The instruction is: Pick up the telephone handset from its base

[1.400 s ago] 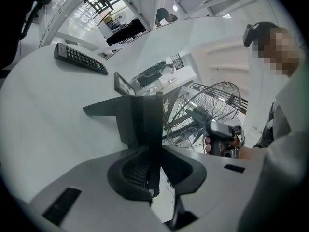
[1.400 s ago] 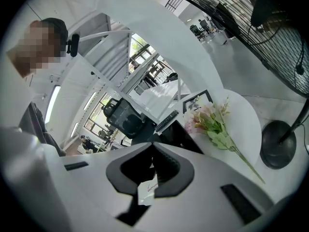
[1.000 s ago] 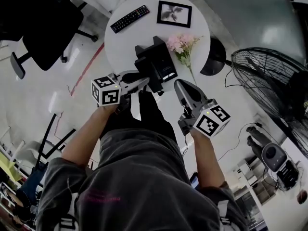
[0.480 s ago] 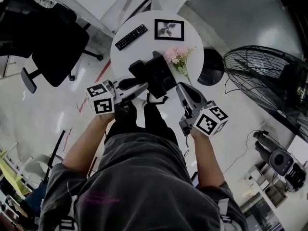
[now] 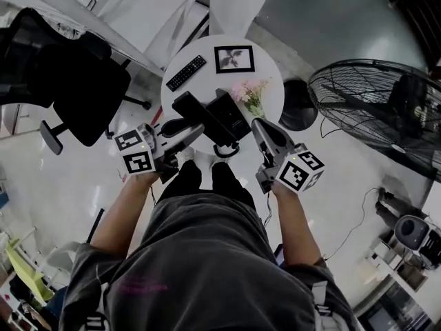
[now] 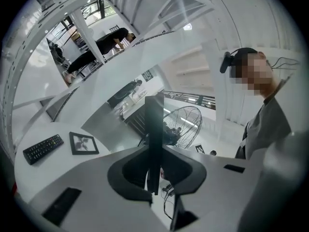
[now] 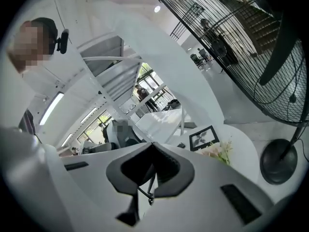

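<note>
The black telephone handset is lifted off its base, which stands at the near edge of the round white table. My left gripper is shut on the handset; in the left gripper view the handset stands as a dark upright bar pinched between the jaws of that gripper. A cord hangs in a loop below the base. My right gripper hovers just right of the base, apart from it, jaws shut with nothing in them.
On the table lie a black remote, a framed picture and pink flowers. A large floor fan stands to the right, a black office chair to the left. The person's legs are right against the table's near edge.
The left gripper has risen with the handset, lifting it clear of the base and tilting it. The right gripper rose a little. The table looks smaller and farther below.
</note>
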`<state>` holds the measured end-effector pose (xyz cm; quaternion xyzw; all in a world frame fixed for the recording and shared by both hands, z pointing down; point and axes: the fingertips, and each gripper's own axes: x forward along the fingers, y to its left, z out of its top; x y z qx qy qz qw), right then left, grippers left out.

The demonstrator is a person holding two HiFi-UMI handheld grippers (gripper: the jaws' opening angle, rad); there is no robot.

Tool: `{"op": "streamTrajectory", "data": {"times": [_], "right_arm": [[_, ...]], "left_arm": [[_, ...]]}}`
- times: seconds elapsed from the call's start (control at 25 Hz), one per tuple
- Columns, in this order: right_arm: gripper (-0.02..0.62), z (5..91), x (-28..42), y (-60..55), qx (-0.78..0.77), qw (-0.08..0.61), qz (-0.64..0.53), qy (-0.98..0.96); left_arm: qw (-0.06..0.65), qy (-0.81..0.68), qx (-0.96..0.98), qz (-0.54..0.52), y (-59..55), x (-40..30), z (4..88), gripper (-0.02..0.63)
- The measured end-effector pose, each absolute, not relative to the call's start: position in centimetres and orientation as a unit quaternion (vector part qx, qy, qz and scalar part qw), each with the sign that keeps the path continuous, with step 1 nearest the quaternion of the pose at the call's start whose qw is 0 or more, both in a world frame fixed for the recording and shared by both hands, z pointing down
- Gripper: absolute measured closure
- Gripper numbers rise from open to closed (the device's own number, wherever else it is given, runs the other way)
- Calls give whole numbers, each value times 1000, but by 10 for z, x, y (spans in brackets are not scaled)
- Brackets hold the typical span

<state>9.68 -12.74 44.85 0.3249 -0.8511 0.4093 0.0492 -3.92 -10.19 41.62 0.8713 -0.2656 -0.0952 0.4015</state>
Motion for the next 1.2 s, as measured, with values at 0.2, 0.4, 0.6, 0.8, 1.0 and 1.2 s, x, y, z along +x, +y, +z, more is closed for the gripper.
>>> {"op": "streamTrajectory", "data": {"times": [0.2,0.4,0.6,0.8,1.0,1.2], "right_arm": [[575,435,102,-129,341,35,398,-851],[575,414,103,-124,353,18,380,-855],[575,396,104,-122,359,4,366,-859],[575,381,104,-119,362,-7,348,-864],[575,368,101,-110,365,-13,330,-870],[575,362,100,-108,365,-15,323,-873]], "left_arm": [[383,-254,882,-102,-102,-47,392,528],[363,-245,892,-109,-94,-55,368,528],[347,-242,899,-112,-91,-58,349,528],[330,-237,907,-108,-89,-59,336,528],[318,-234,912,-110,-81,-61,325,528],[313,-232,914,-110,-79,-61,320,528]]}}
